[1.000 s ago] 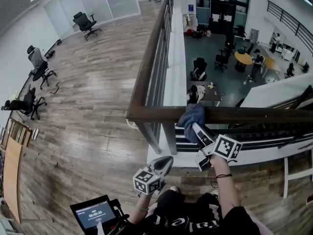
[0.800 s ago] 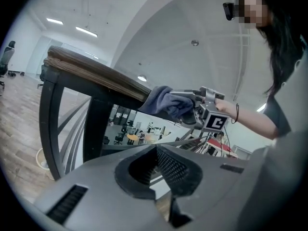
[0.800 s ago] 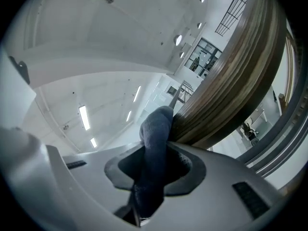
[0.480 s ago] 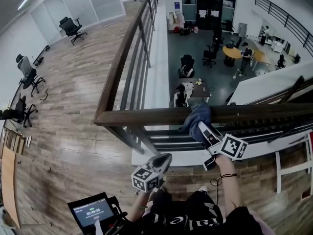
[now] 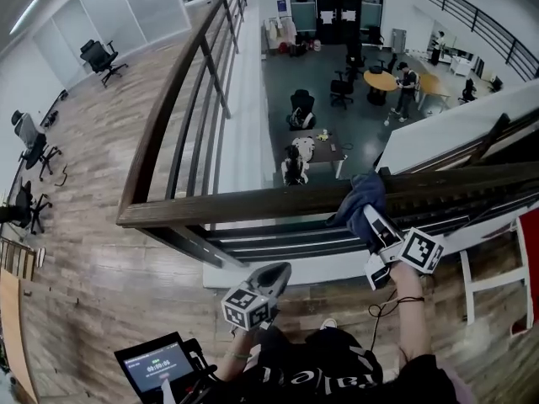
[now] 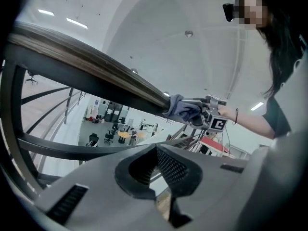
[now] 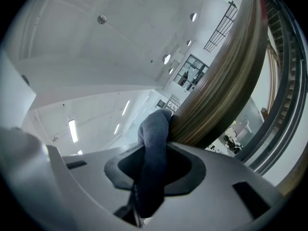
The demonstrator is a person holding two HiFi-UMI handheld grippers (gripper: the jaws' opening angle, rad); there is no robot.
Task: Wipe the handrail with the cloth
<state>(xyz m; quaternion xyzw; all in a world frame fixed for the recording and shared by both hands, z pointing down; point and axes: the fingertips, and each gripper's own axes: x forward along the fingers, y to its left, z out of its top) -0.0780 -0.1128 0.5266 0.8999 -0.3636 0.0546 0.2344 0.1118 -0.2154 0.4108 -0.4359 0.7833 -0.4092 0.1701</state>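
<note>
A dark wooden handrail (image 5: 253,200) runs from a corner at the left across to the right edge. A blue-grey cloth (image 5: 360,197) is draped over it right of centre, pressed on its top. My right gripper (image 5: 372,219) is shut on the cloth; in the right gripper view the cloth (image 7: 153,148) fills the jaws and touches the handrail (image 7: 226,76). My left gripper (image 5: 278,271) hangs below the rail, shut and empty. In the left gripper view its tips (image 6: 157,152) meet, with the handrail (image 6: 91,66), cloth (image 6: 179,108) and right gripper (image 6: 204,115) beyond.
Metal balusters (image 5: 198,129) and lower rails (image 5: 278,238) sit under the handrail. Beyond it is a drop to a lower floor with desks and chairs (image 5: 301,108). Wooden flooring (image 5: 93,276) lies to the left, office chairs (image 5: 99,55) far left, a tablet screen (image 5: 156,366) near my legs.
My right gripper has slid the cloth rightward along the handrail, away from the corner. The left gripper stays low in about the same place.
</note>
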